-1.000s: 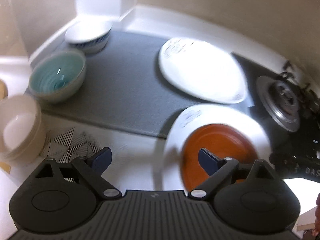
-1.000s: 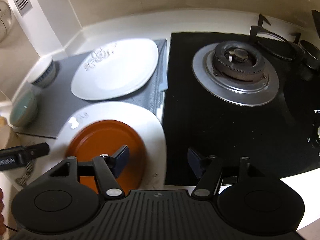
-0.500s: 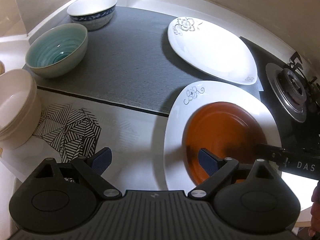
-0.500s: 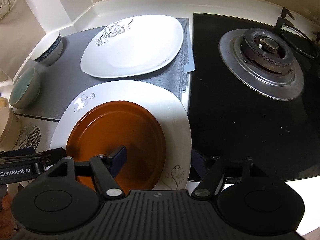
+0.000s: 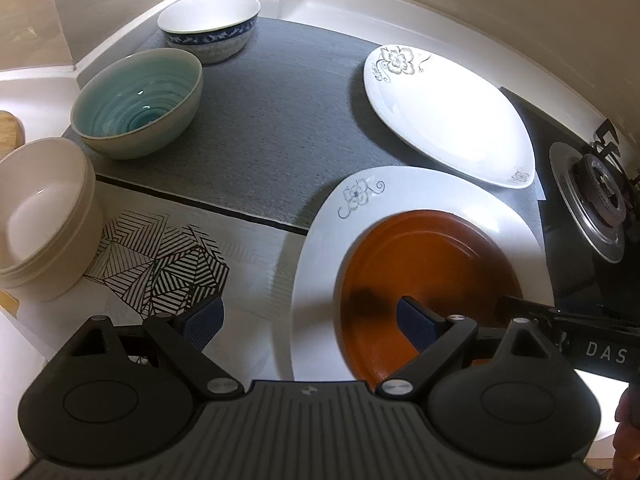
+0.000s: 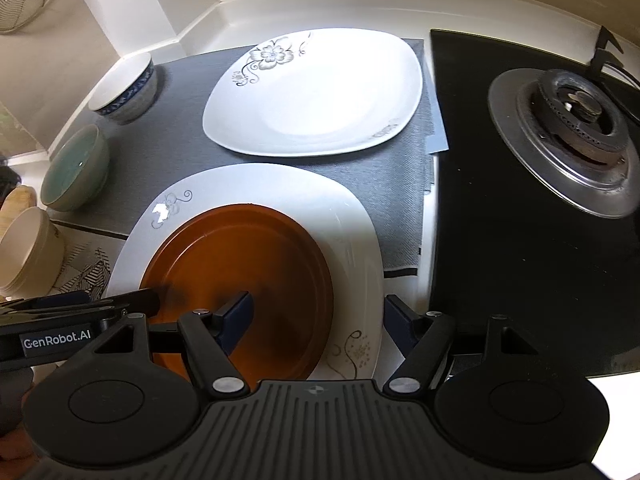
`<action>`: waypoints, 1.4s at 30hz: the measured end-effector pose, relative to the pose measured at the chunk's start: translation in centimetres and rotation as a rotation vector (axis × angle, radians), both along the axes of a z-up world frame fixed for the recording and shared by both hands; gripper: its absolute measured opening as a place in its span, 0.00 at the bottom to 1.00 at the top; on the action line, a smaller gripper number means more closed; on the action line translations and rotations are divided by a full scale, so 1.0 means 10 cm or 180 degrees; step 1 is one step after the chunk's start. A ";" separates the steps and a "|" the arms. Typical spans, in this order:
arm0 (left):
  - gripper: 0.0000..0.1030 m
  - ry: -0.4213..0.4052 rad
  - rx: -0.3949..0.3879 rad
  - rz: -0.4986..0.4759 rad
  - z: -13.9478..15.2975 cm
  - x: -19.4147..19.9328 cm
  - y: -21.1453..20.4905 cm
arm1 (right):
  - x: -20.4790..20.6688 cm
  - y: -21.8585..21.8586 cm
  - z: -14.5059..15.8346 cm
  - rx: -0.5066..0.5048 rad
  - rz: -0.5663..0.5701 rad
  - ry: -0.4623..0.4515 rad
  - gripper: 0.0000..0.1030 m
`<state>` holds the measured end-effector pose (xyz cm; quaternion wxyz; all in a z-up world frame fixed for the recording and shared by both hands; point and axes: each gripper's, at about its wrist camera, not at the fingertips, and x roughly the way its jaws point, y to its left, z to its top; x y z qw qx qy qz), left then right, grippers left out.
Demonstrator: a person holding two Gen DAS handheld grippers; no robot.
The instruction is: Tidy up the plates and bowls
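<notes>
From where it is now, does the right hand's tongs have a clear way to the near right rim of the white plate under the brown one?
Probably yes. The right tongs stand open with that rim of the white plate between the pads, nothing gripped. The brown plate sits further left, and the left tongs are clear of that edge.

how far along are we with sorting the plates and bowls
Done: the brown plate sits stacked on a white plate. In hand: nothing; the left gripper and right gripper are both open over that stack, the right's jaws having just been opening. Left: the second white plate lies apart on the mat, and the teal bowl, blue-rimmed bowl and cream bowls stand separately.
</notes>
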<state>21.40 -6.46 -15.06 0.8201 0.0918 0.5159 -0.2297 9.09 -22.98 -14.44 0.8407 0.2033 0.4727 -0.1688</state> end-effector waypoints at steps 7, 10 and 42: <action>0.93 -0.0041 -0.0055 0.0100 0.13 0.11 0.05 | -0.10 -0.13 0.17 0.0021 -0.0138 -0.0162 0.75; 0.99 -0.0068 -0.0129 0.0129 0.23 0.19 0.05 | -0.11 -0.18 0.28 -0.0017 -0.0181 -0.0272 0.77; 1.00 0.0005 -0.0218 0.0379 0.07 1.25 -0.97 | 1.31 -1.80 0.06 0.0230 -0.0160 -0.1188 0.83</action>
